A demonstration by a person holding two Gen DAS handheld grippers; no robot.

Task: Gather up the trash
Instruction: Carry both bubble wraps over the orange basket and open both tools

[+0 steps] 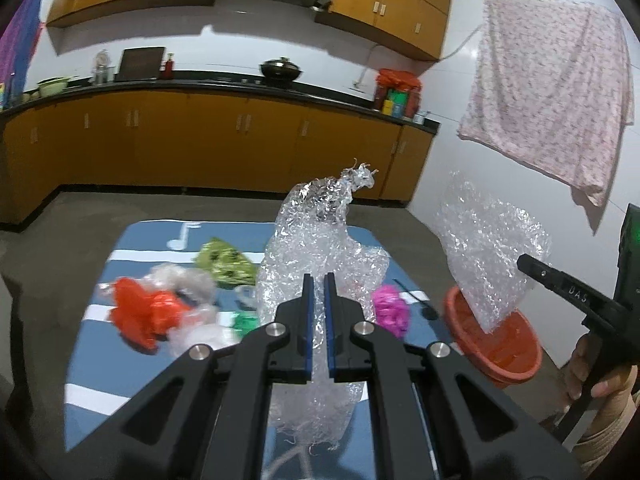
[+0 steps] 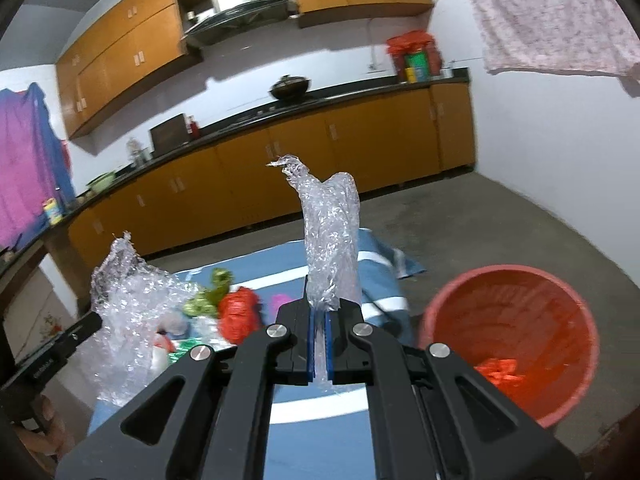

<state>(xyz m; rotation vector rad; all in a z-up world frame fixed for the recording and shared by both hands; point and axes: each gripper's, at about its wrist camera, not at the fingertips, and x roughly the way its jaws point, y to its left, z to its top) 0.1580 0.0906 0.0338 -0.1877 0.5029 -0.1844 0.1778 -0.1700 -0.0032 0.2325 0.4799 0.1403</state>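
My left gripper is shut on a crumpled sheet of clear bubble wrap, held up over the blue striped mat. My right gripper is shut on a second piece of bubble wrap. In the left wrist view that piece hangs from the right gripper over the red basin. In the right wrist view the red basin lies low on the right, with red scraps inside. On the mat lie a red bag, a green wrapper and a magenta scrap.
Orange kitchen cabinets under a black counter run along the far wall. A pink patterned cloth hangs on the right wall. Clear bags lie among the trash. Grey floor surrounds mat and basin. A hand grips the right tool.
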